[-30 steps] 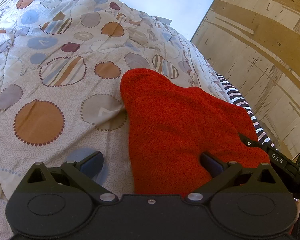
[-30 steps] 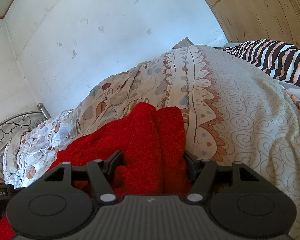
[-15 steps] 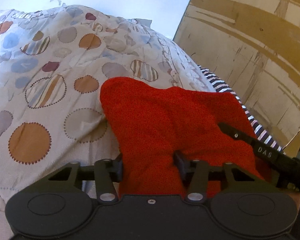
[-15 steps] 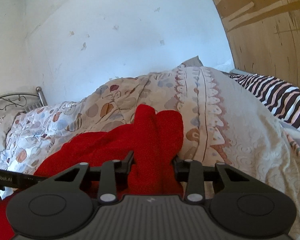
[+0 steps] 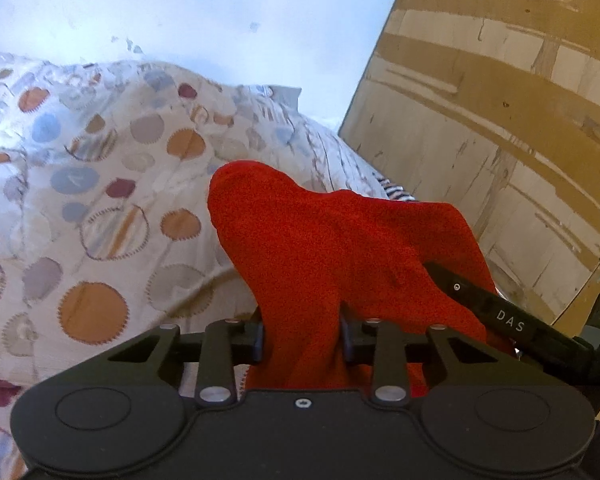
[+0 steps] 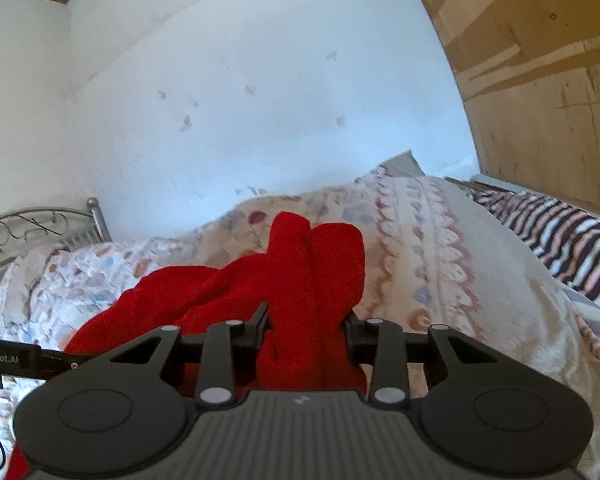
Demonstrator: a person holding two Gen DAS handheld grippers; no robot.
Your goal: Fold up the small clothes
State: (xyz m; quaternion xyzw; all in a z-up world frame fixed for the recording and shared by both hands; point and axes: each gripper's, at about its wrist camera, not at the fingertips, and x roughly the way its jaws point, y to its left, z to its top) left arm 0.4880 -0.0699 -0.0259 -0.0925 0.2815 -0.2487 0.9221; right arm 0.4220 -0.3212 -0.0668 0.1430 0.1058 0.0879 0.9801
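I see bright, bluish daylight washing out the white wall (image 6: pixel 260 80); the quilt (image 5: pixel 100 200) below it blurs, and fisheye bends the edges.

A fuzzy red garment (image 5: pixel 340 248), bunched into upright folds, lifted above the bed, pinched at two spots.

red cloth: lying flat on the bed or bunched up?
Bunched. The red cloth is gathered into upright folds, pinched by the left gripper and the right gripper.

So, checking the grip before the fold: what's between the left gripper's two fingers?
A bunched fold of the red garment fills the left gripper, whose jaws have just been closing and press it from both sides. The left wrist view shows this.
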